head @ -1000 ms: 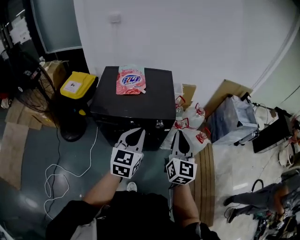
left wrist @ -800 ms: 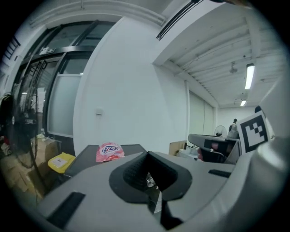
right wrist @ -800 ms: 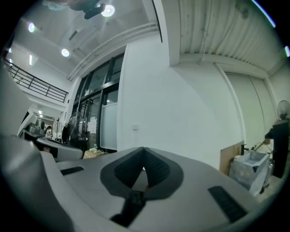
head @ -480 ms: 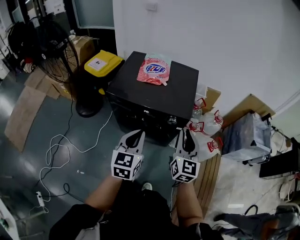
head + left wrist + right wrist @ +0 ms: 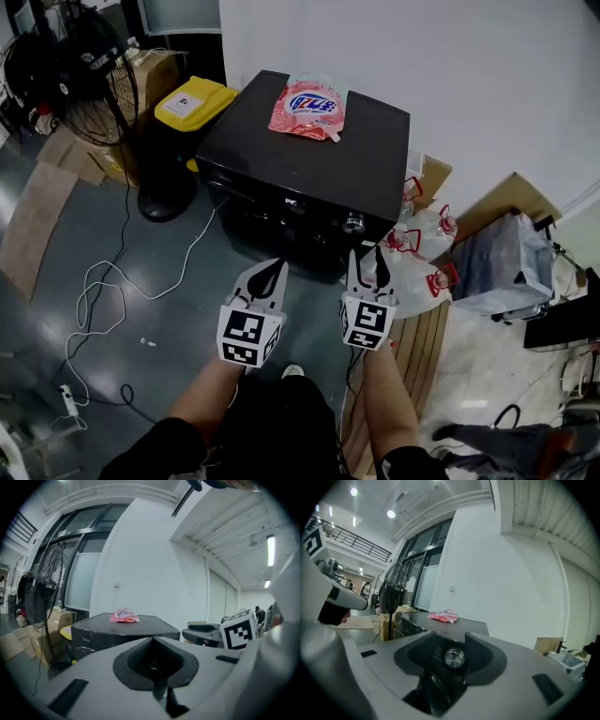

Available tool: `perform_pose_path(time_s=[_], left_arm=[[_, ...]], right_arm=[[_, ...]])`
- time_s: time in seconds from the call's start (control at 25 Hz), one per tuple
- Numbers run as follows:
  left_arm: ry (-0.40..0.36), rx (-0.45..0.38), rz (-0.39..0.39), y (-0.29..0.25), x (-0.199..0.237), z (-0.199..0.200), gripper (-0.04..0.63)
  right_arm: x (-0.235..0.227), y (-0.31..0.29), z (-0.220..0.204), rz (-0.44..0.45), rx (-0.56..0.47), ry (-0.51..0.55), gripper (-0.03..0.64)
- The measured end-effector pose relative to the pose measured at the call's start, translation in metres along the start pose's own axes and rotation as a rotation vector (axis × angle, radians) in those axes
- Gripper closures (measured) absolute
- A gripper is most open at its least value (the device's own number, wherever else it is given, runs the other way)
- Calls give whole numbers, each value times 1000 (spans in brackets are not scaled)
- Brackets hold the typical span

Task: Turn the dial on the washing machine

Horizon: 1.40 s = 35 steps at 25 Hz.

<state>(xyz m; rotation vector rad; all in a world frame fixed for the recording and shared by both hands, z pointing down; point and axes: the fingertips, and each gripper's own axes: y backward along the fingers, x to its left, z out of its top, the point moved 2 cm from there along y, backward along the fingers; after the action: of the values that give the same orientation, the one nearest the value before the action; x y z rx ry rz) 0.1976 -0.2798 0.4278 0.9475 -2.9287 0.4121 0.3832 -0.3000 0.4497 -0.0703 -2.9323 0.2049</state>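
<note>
A black washing machine (image 5: 309,150) stands against the white wall. Its round silver dial (image 5: 353,223) sits at the right end of the front panel. My right gripper (image 5: 367,255) hovers just below and in front of the dial, apart from it; its jaws are opening with nothing between them. In the right gripper view the dial (image 5: 454,658) shows through the gap between the jaws, some way ahead. My left gripper (image 5: 274,269) is shut and empty, in front of the machine's lower left. In the left gripper view the machine (image 5: 123,628) lies ahead.
A pink detergent pouch (image 5: 309,104) lies on the machine's top. A yellow-lidded bin (image 5: 192,101) and a standing fan (image 5: 89,66) stand to the left. Bagged bottles (image 5: 422,258) and a grey bag (image 5: 506,262) sit to the right. A white cable (image 5: 103,300) trails over the floor.
The view has swung so the machine sits closer and more central. The right gripper's jaws have parted and now point at the dial. The left gripper stays shut.
</note>
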Motion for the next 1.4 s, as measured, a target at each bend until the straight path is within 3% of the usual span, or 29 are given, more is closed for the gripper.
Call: perform_pose_path(time_s=[0.24,0.36,0.56,0.8,1.16,1.4], left_arm=[[-16,-47,-18,-39,23,-82,589],[-37,-80,-17,-58,32,-116,589],[-80,-165,-4,-77,45,-153,589],[-95,-206,6,-79,48,-199,589],[-73,-222,15,-73,55,-221,589],[-78,-231,8,-71,52,-218,589]], right_arm=[[8,-50,-72,-37,-45,73,400],[5,-72,-93,-64,-104,51,397],[4,-94,-107,-96,-216,102,388],[2,-108,-113,-124,-210,111,342],[-6,-122,-121,-167,-129,132,341],[-7,-123,-121,-174,-88,-36,342]])
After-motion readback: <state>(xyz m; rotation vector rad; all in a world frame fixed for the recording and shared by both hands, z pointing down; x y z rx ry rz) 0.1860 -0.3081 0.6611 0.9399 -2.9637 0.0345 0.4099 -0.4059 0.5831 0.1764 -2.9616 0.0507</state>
